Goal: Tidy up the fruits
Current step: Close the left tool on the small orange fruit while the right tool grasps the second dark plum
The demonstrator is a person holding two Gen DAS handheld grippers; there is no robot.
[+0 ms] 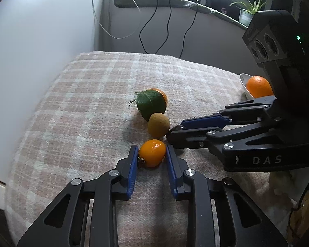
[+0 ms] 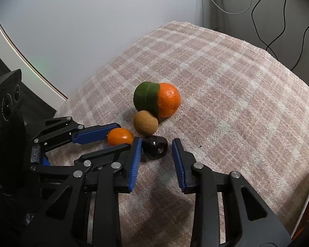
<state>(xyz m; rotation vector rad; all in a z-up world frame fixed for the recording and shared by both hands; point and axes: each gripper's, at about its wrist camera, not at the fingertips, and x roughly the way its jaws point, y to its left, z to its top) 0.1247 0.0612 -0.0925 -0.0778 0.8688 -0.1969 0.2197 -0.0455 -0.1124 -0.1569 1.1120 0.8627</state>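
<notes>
Left gripper (image 1: 152,154) clamps small orange fruit (image 1: 151,153), pads pressing both sides.

Right gripper (image 2: 157,147) narrow around dark fruit (image 2: 155,146); far pad shows gap, grip uncertain.

Kiwi (image 2: 145,125) just ahead, touching cluster; leafy tangerine (image 2: 168,99) beyond.

Risk: lifting nudges kiwi, rolls it across plaid cloth (image 2: 226,82); crossed fingers collide; smooth dark fruit slips.

Each black, angular, linkage-type left gripper (image 1: 151,156) and right gripper (image 2: 157,150) carries ribbed blue pads, silver pivot screws and white "DAS" lettering.
</notes>
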